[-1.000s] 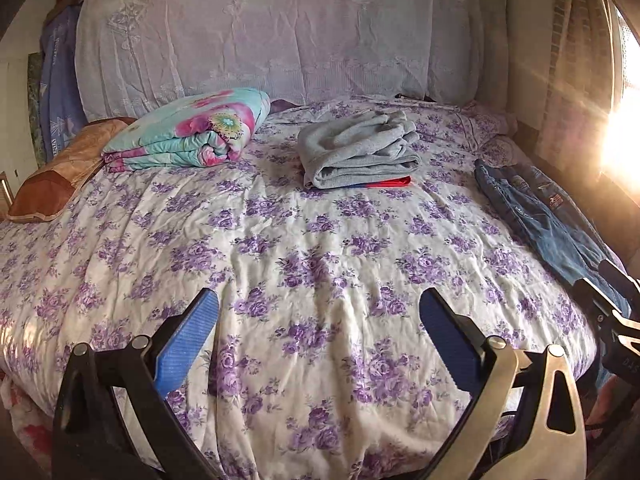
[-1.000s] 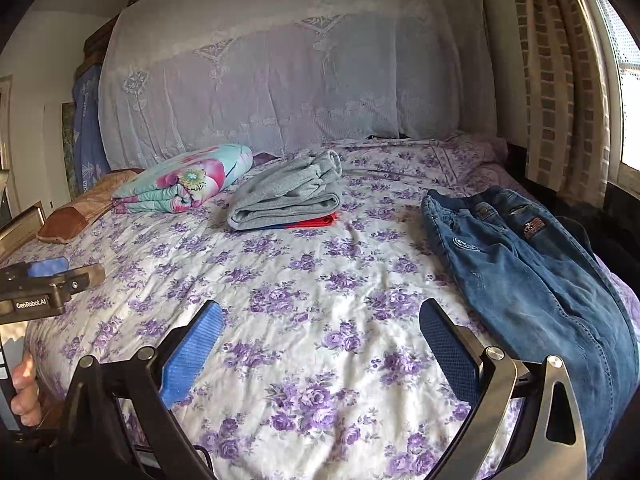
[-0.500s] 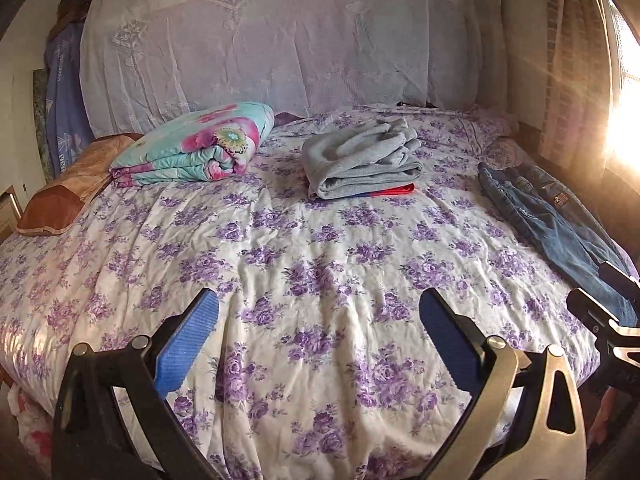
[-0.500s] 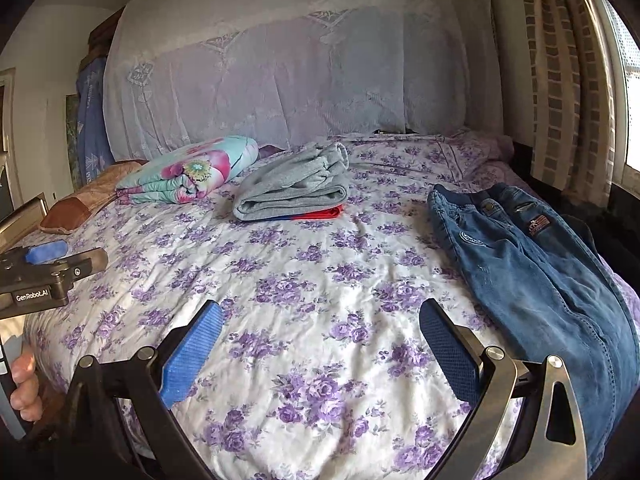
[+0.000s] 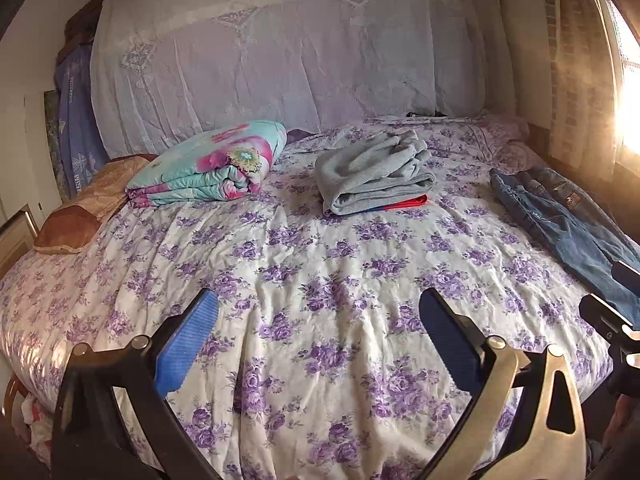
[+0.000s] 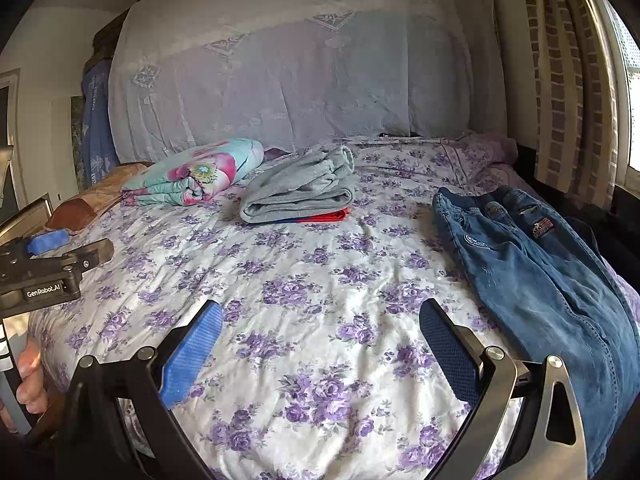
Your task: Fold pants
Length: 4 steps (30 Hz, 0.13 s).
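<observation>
Blue jeans (image 6: 536,276) lie lengthwise along the right side of the bed, waistband toward the headboard; they also show in the left wrist view (image 5: 568,228). My left gripper (image 5: 318,336) is open and empty above the bed's near edge, left of the jeans. My right gripper (image 6: 320,344) is open and empty above the near edge, its right finger close to the jeans' lower legs without touching. The left gripper's body shows at the left of the right wrist view (image 6: 48,268).
The bed (image 5: 320,264) has a purple-flowered sheet. A folded grey garment on something red (image 5: 372,180) and a folded floral quilt (image 5: 212,164) lie near the headboard, a brown pillow (image 5: 88,212) at the far left. Curtains and a bright window (image 5: 628,92) are on the right.
Both grippers have risen and tilted up a little, so the bed sits lower in both views. Both stay open. The jeans have not moved.
</observation>
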Tool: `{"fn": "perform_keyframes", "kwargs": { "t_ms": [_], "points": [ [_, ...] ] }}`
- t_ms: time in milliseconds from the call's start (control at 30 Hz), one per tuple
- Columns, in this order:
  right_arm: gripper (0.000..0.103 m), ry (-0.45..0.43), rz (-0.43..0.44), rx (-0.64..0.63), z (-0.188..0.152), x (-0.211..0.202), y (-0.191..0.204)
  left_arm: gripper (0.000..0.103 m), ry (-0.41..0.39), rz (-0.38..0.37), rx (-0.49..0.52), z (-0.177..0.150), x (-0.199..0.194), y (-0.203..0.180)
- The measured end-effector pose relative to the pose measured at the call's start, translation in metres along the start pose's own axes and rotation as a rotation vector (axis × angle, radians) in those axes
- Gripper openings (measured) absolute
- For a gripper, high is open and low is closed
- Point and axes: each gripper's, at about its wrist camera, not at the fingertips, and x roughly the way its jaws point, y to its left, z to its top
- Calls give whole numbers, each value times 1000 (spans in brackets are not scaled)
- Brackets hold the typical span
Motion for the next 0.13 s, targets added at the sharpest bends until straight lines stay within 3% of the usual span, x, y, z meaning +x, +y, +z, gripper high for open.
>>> {"fn": "perform_keyframes", "kwargs": {
  "t_ms": [133],
  "points": [
    [99,1,0,-1,0,0,0,98,5,17,-2,0,3,2]
  ]
}}
